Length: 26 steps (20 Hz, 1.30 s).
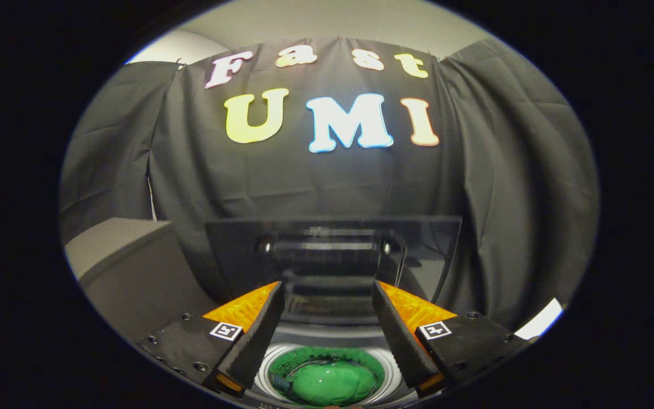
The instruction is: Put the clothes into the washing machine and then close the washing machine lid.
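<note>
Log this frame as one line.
tongs: open, empty | green cloth: inside round washer drum, below tongs | dark glossy washer lid: raised, just ahead | step: close lid pending

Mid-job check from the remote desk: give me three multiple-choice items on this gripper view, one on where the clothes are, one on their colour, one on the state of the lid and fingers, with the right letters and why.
1. Where do the clothes lie?
A. On the grey box beside the machine
B. Inside the washing machine drum, below the gap between the fingers
C. Draped over the raised lid

2. What colour are the clothes?
A. Red
B. White
C. Green

3. How do the lid and the gripper stand?
A. Lid raised, fingers apart and holding nothing
B. Lid shut, fingers clamped on its edge
C. Lid raised, fingers pressed on the clothes

Answers: 1 B, the bundle sits within the round drum rim. 2 C, the fabric in the drum is green. 3 A, the dark lid stands upright beyond the fingers, and the gap between them is bare.
</note>
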Available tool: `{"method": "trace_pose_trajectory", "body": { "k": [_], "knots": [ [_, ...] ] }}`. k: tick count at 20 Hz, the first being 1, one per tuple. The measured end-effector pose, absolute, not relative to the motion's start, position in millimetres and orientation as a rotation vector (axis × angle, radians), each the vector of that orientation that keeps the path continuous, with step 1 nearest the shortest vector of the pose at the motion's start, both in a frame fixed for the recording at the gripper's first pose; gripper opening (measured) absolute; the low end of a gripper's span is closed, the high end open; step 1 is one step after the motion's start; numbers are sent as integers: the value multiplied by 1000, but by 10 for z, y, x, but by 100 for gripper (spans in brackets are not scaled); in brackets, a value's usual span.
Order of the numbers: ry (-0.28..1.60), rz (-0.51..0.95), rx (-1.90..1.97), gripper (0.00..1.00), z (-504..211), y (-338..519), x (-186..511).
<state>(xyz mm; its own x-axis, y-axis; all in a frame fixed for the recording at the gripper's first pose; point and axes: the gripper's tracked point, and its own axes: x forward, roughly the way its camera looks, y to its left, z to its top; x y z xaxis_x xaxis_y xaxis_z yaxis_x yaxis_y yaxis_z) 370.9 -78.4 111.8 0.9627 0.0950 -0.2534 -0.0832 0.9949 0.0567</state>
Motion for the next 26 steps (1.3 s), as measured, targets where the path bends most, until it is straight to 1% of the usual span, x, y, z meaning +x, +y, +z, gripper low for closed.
{"method": "trace_pose_trajectory", "body": {
  "k": [4,7,11,16,20,26],
  "knots": [
    [223,85,81,97,1593,-832,4068],
    [223,103,151,97,1723,-738,4337],
    [262,91,132,97,1646,-662,4696],
    [332,100,114,97,1440,-531,4936],
    [400,71,57,97,1225,-583,4980],
    [379,52,62,99,1254,-588,4863]
  ]
}}
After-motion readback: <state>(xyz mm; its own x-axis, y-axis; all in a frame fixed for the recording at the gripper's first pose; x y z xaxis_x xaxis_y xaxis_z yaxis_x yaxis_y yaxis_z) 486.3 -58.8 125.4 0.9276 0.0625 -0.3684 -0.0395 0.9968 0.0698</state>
